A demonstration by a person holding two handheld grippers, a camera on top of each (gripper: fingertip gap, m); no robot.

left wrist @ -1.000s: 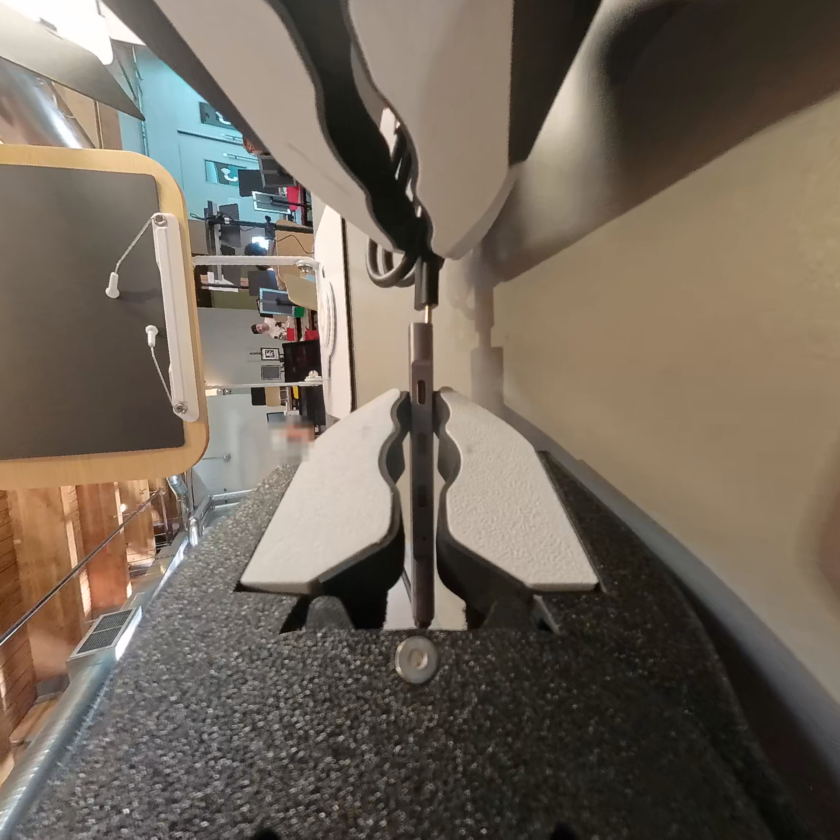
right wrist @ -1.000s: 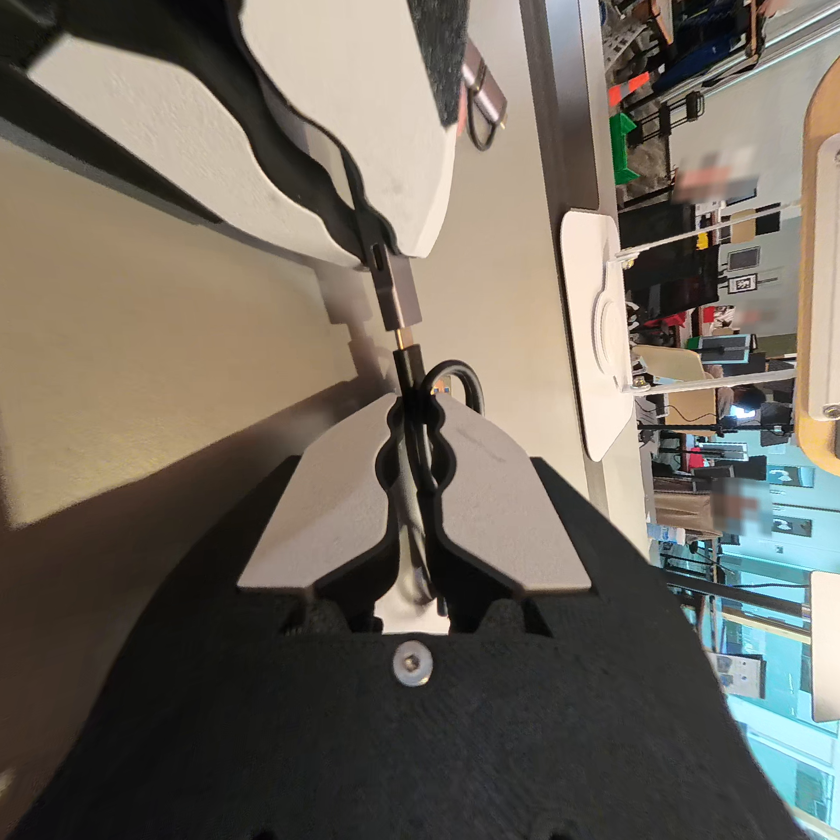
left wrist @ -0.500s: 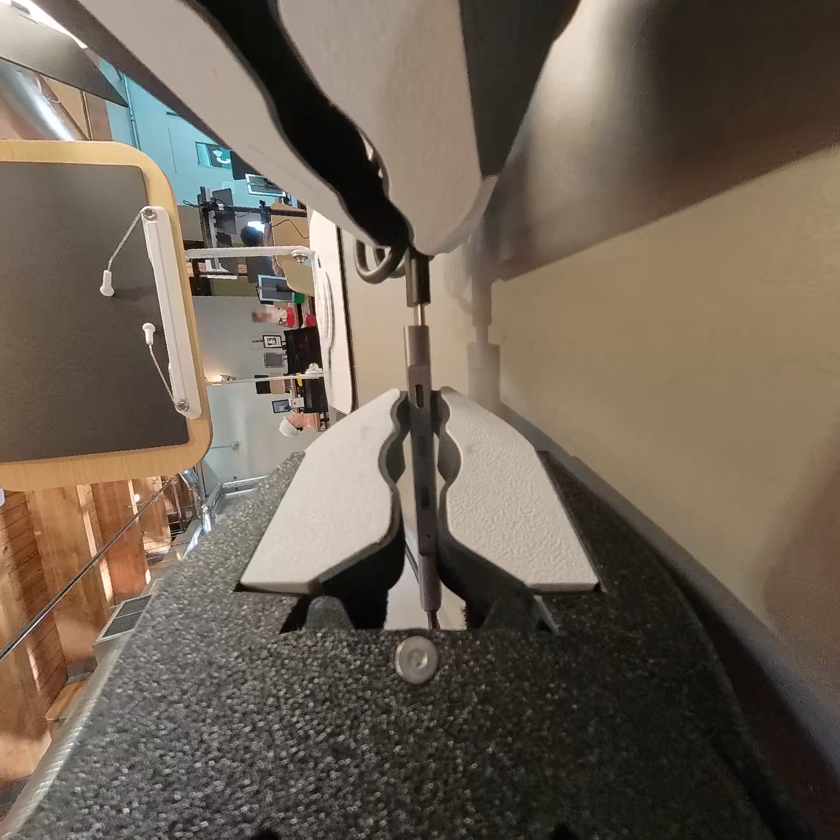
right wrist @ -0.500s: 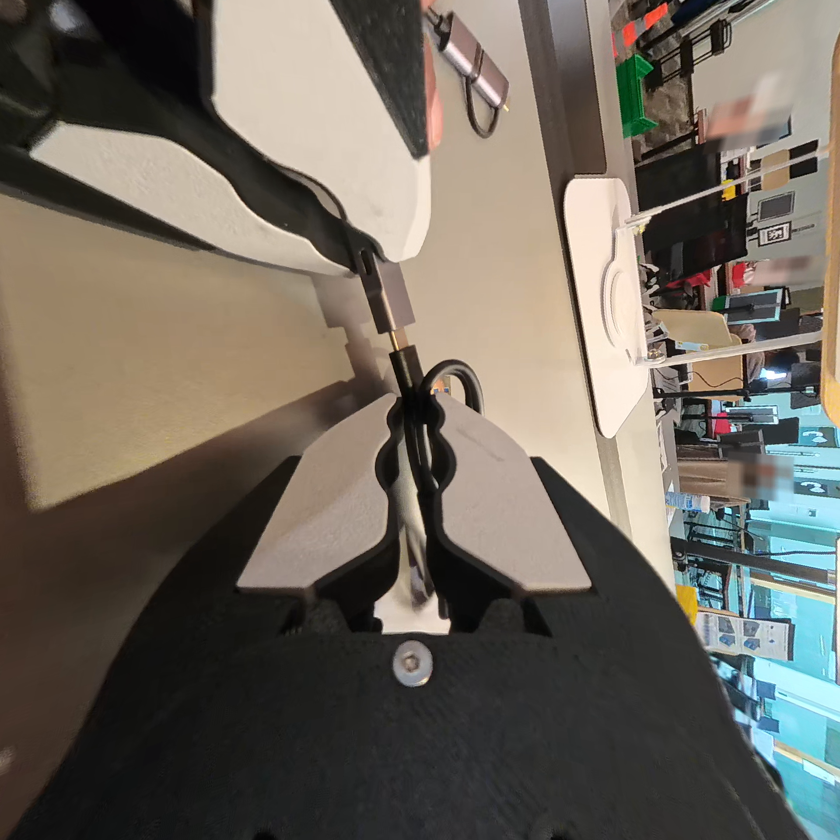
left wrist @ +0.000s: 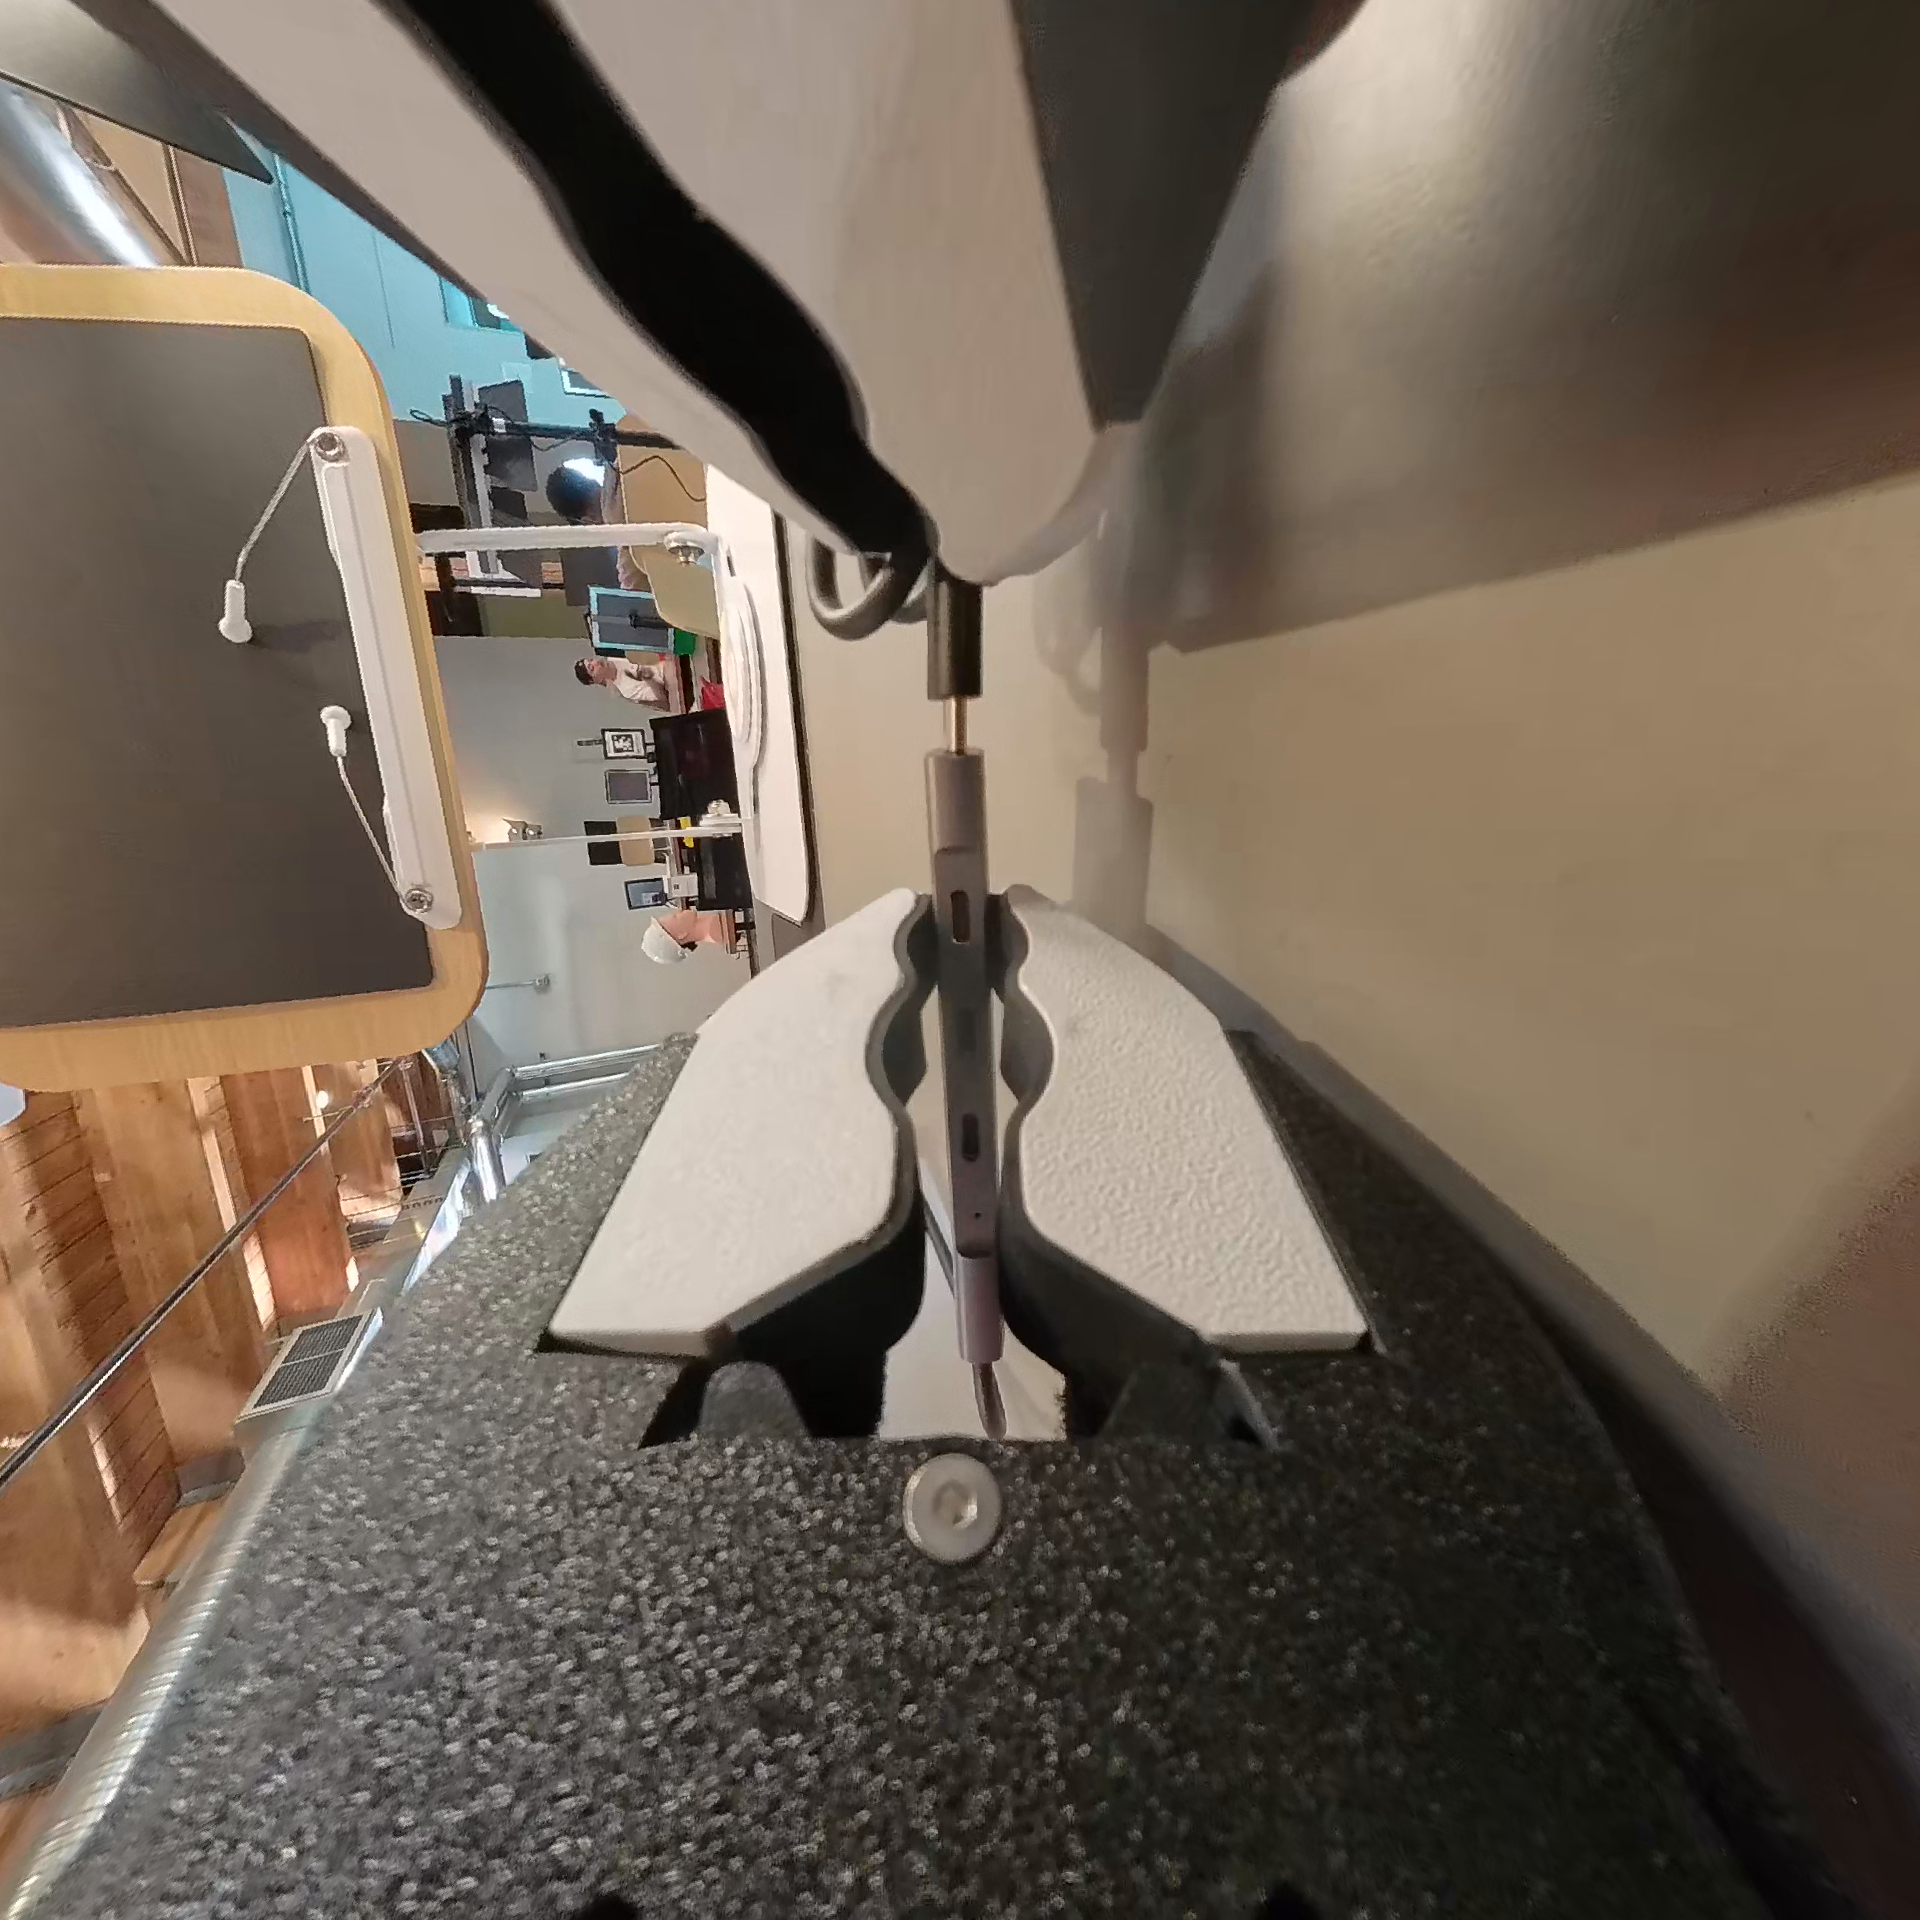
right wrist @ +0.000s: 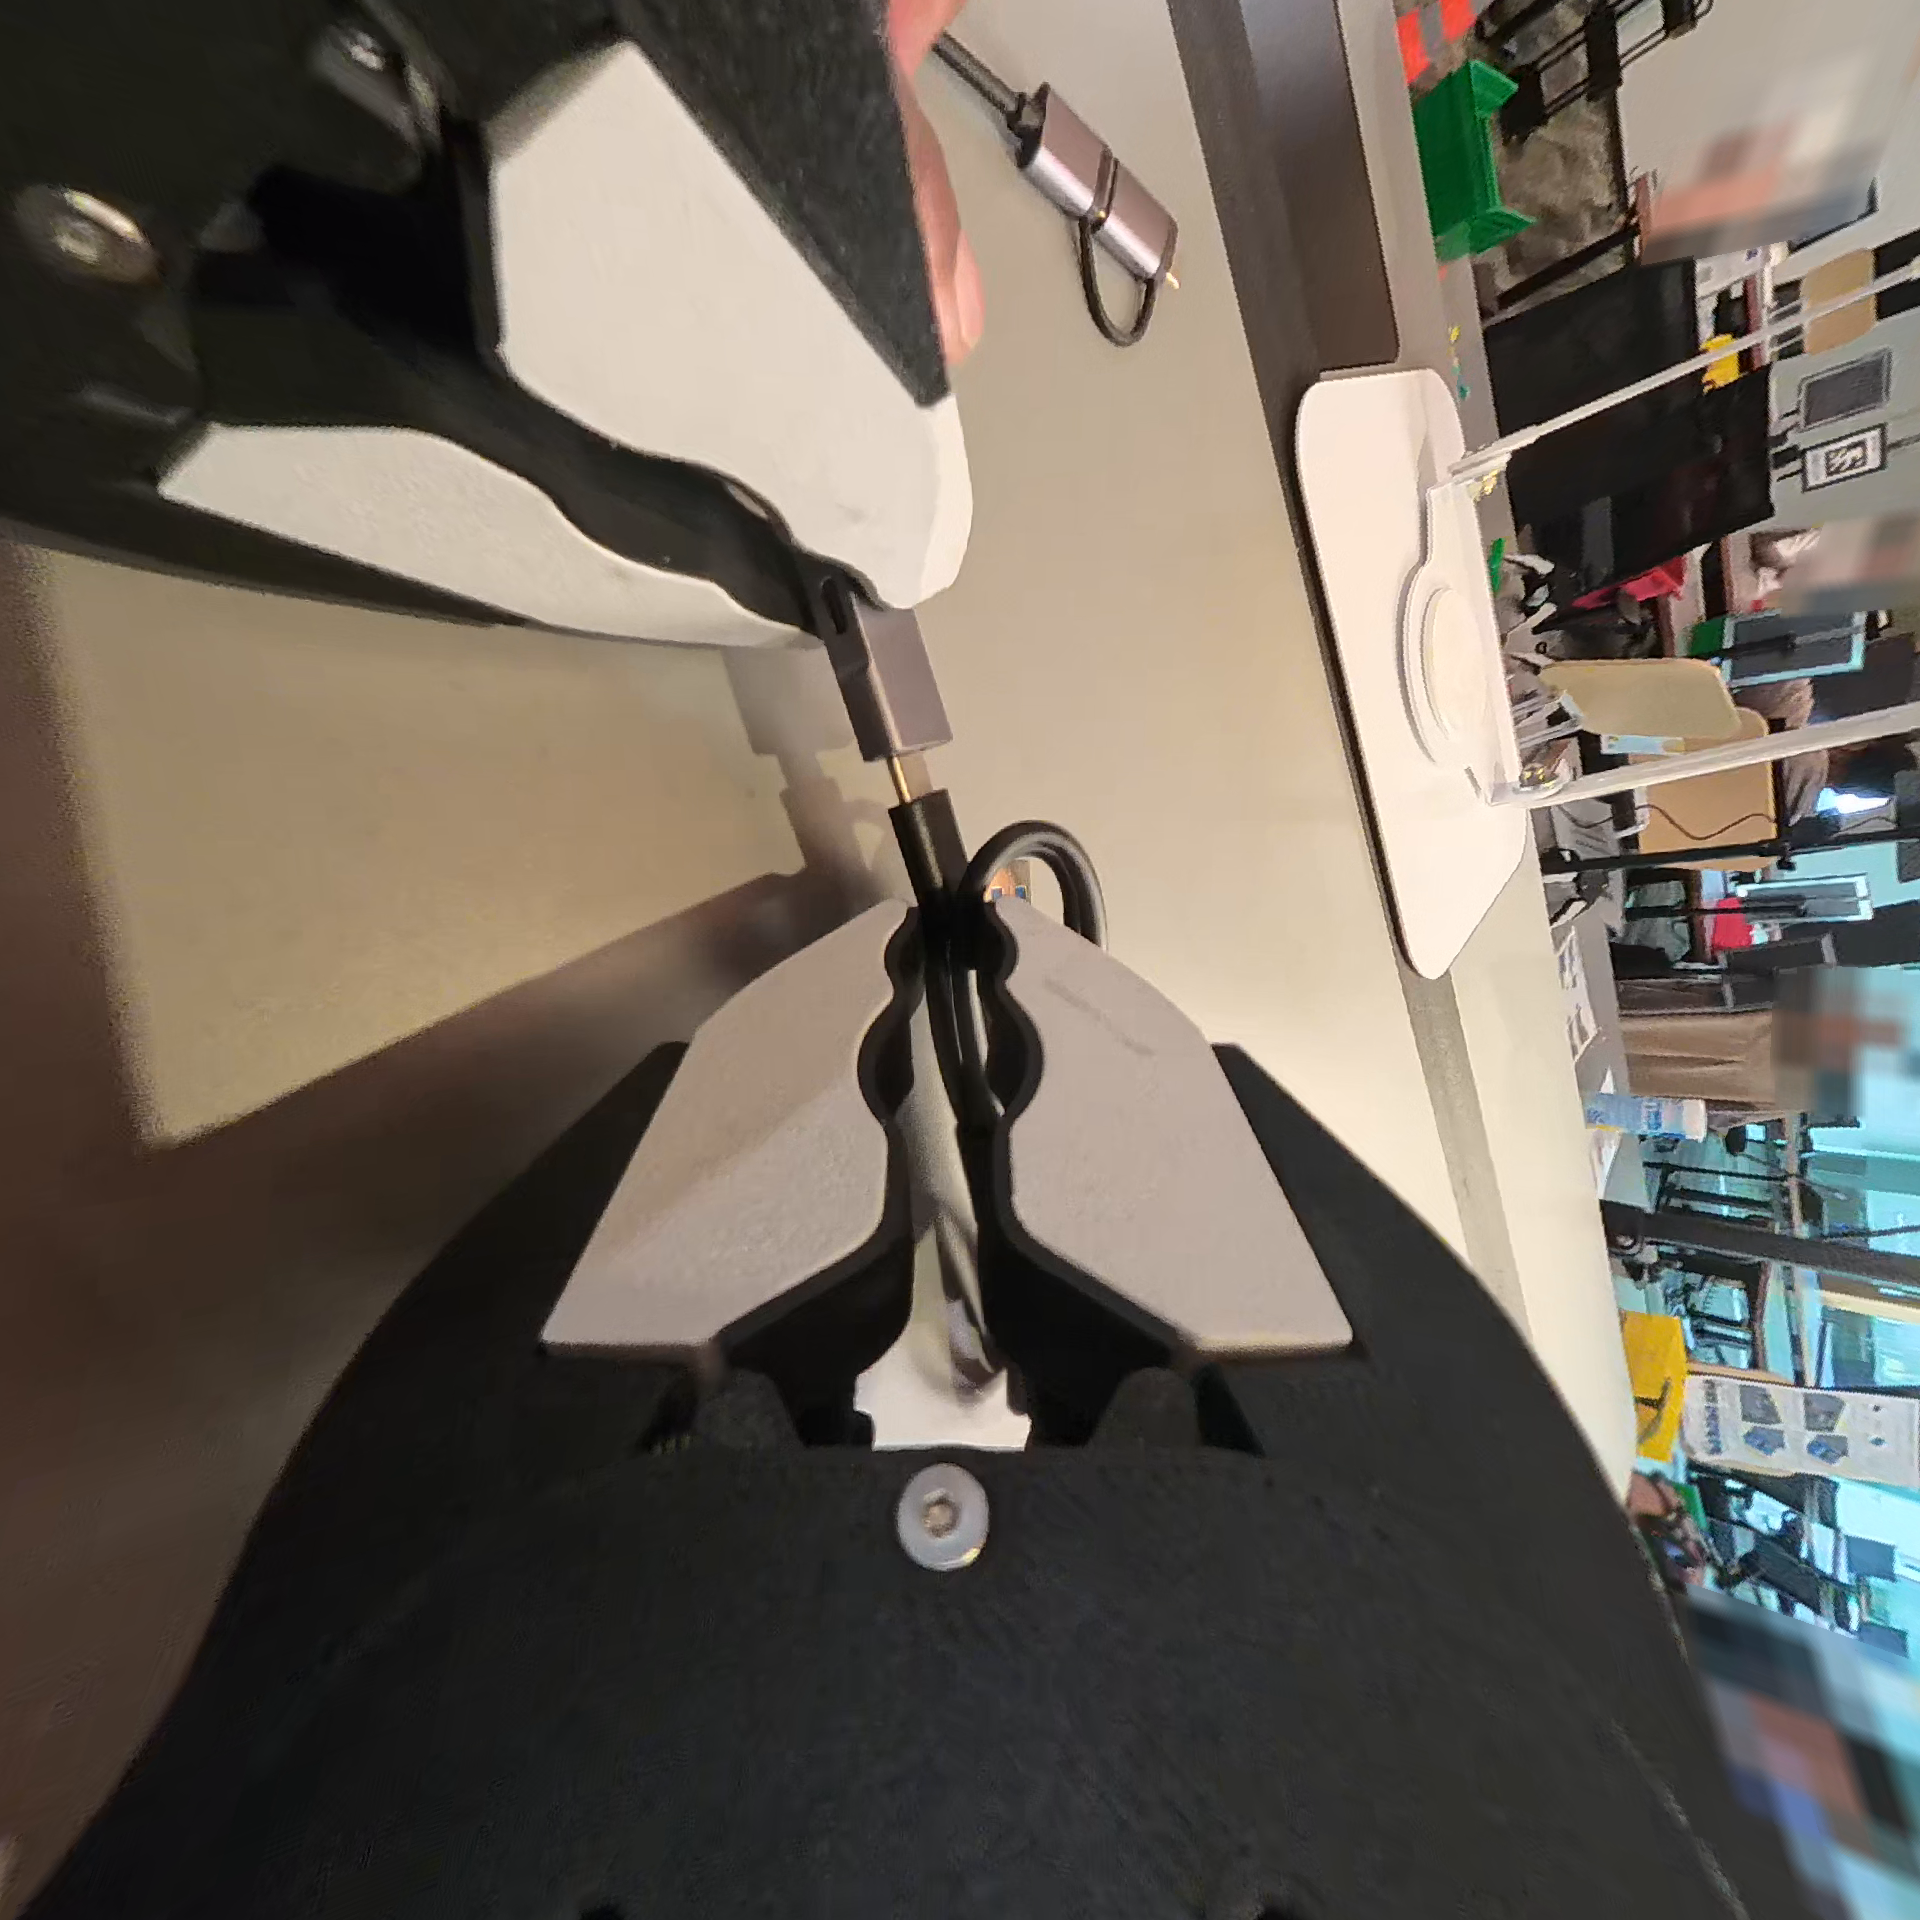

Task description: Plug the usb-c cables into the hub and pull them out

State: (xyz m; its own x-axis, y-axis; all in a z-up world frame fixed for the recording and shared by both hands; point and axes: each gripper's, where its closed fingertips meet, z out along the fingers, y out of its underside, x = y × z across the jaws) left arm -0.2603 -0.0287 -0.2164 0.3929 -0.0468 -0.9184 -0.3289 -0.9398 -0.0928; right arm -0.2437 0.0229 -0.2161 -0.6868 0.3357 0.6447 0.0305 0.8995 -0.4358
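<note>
My left gripper (left wrist: 961, 904) is shut on a slim grey hub (left wrist: 964, 1049), held edge-on with its end port pointing forward. My right gripper (right wrist: 951, 914) is shut on a black usb-c cable (right wrist: 928, 847) whose cord loops beside the fingers. The cable's metal tip (left wrist: 956, 717) sits partly in the hub's end port; bare metal still shows between plug and hub. In the right wrist view the hub's end (right wrist: 899, 675) sticks out of the left gripper's white fingers (right wrist: 727, 436). In the left wrist view the right gripper's white fingers (left wrist: 831, 260) fill the top.
A second grey adapter with a short black cable (right wrist: 1101, 208) lies on the beige table (right wrist: 1143, 623) farther off. A white pad (right wrist: 1403, 665) with a clear stand lies near the table's edge. A person's fingertip (right wrist: 951, 260) shows behind the left gripper. Workshop clutter lies beyond the table. My hands' fingertips stand some 6 centimetres from each other.
Both grippers keep their hold, plug and hub still joined tip to port. The views have shifted slightly; the opposite gripper looms closer, and the second adapter shows more fully.
</note>
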